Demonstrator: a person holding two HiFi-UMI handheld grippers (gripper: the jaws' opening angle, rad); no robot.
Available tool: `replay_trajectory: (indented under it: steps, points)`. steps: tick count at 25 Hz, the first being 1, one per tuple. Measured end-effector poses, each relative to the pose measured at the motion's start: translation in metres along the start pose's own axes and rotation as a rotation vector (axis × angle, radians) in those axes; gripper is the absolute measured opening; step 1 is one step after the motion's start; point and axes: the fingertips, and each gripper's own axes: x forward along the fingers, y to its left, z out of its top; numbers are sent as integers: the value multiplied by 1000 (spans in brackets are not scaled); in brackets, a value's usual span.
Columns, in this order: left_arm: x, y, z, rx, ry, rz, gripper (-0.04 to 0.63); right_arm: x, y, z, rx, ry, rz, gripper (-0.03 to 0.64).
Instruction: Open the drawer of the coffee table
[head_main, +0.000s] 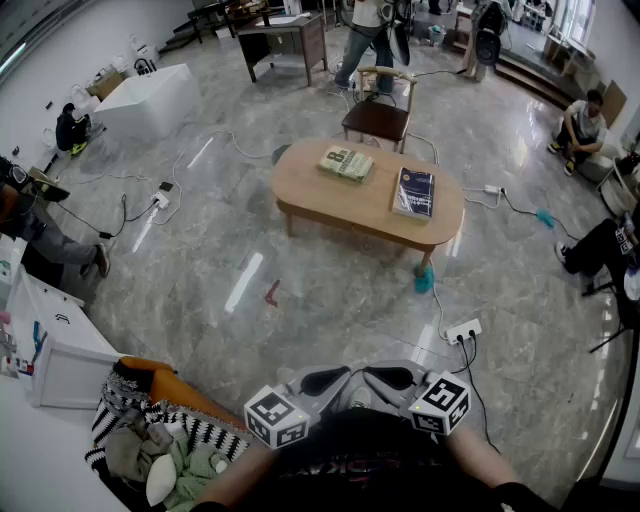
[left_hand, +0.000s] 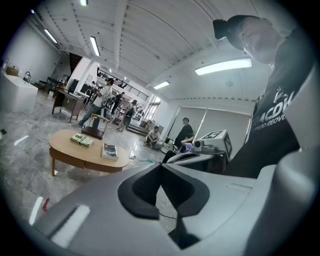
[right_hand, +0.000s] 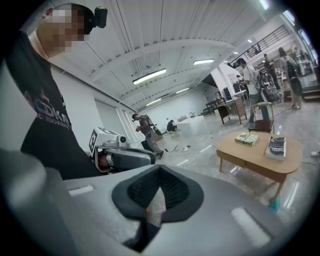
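Wood coffee table (head_main: 312, 192) — beyond left claw (head_main: 325, 381), right claw (head_main: 390, 378)

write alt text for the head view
An oval wooden coffee table with two books stands on a marble floor, a chair behind it. Near the bottom, the left claw and right claw are shut, far from it.

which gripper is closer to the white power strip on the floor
Right. In the head view the right gripper sits just below and left of the power strip. The left gripper is farther left, on the right gripper's other side.
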Motion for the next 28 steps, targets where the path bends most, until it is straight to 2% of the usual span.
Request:
replay_trajectory:
  steps: [21, 28]
  points:
    - [-10, -10, 2, 8, -5, -9, 6, -3, 13, 3, -9, -20, 21, 2]
    - [-25, -8, 13, 20, -38, 10, 6, 4, 17, 16, -20, -43, 26, 2]
